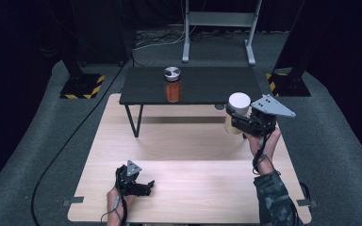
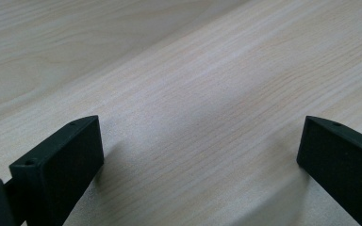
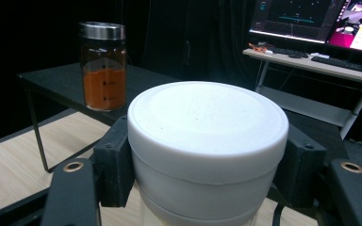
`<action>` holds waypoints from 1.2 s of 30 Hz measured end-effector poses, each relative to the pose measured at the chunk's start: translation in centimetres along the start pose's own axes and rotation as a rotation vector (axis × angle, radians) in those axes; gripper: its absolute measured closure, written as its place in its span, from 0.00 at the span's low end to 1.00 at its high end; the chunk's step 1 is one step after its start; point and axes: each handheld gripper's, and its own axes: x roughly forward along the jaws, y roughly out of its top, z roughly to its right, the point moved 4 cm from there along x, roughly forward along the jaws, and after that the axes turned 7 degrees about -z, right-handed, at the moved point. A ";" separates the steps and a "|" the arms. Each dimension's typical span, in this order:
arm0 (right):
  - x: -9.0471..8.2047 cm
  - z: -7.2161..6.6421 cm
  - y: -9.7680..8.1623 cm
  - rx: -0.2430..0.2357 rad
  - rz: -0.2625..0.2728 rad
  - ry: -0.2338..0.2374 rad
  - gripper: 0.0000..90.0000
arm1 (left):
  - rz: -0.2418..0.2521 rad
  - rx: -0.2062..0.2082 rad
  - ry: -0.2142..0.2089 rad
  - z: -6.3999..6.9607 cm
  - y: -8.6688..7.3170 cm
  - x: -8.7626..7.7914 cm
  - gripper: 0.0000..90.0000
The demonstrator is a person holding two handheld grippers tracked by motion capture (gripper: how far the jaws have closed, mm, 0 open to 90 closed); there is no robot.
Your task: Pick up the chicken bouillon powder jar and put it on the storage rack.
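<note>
Two grippers being held, one per hand; right gripper [image 1: 234, 117] is being carried above the far right part of the light wood table [image 1: 184, 188], jaws pressed onto 1 white-lidded jar [image 1: 238, 113] at both sides, just under the lid; in right gripper view the same jar [image 3: 207, 141] is being clamped upright betw. the two black pads [image 3: 115, 162], lid flat on top, pale body below; jar is being kept off the tabletop, just in front of the right end of the black shelf [image 1: 198, 89].

Left gripper [image 1: 143, 187] is being rested low at near left of table; jaws are being held wide apart w/ nothing betw. them; in left gripper view bare wood grain is being seen betw. the two pads [image 2: 66, 165].

Count: jars 2; 1 white-lidded (gripped), 1 glass jar w/ metal lid and orange contents [image 1: 172, 84], being left standing upright near centre of black shelf, well apart from gripped jar; same orange jar [image 3: 102, 66] is being seen at upper left in right gripper view. Shelves 1, on thin black legs, standing on far part of table. Hands 2; camouflage sleeve [image 1: 275, 197] is being worn on right forearm.
</note>
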 end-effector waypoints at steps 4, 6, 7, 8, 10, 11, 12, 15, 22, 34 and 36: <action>0.6 0.2 0.6 0.001 -0.007 -0.002 0.37 | 0.000 0.000 -0.001 0.0 0.0 0.0 0.01; 0.8 0.2 0.9 0.000 -0.012 -0.004 0.37 | 0.000 0.001 -0.001 0.0 0.0 0.0 0.01; 1.0 0.2 1.1 -0.003 -0.014 -0.004 0.37 | -0.001 0.000 -0.001 0.0 0.0 0.0 0.01; 1.1 0.3 1.2 -0.006 -0.016 -0.004 0.37 | -0.001 0.000 -0.002 0.0 0.0 0.0 0.01; 1.4 0.3 1.5 -0.009 -0.018 -0.005 0.37 | -0.001 0.000 -0.002 0.0 0.0 0.0 0.01; 1.5 0.3 1.6 -0.011 -0.019 -0.006 0.37 | -0.001 0.000 -0.002 0.0 0.0 0.0 0.01; 1.6 0.3 1.8 -0.015 -0.020 -0.007 0.37 | -0.001 0.000 -0.002 0.0 0.0 0.0 0.01; 1.9 0.4 2.2 -0.017 -0.018 -0.009 0.37 | -0.001 -0.001 -0.002 -0.1 0.0 0.0 0.01; 2.7 0.8 3.3 -0.013 -0.018 -0.007 0.37 | -0.001 -0.004 -0.005 -0.1 0.0 0.0 0.01; 3.9 1.3 5.1 -0.018 -0.028 -0.017 0.37 | -0.001 -0.003 -0.007 -0.1 0.0 0.0 0.01; 4.1 1.5 5.4 -0.018 -0.029 -0.020 0.37 | -0.001 -0.003 -0.007 -0.1 0.0 0.0 0.01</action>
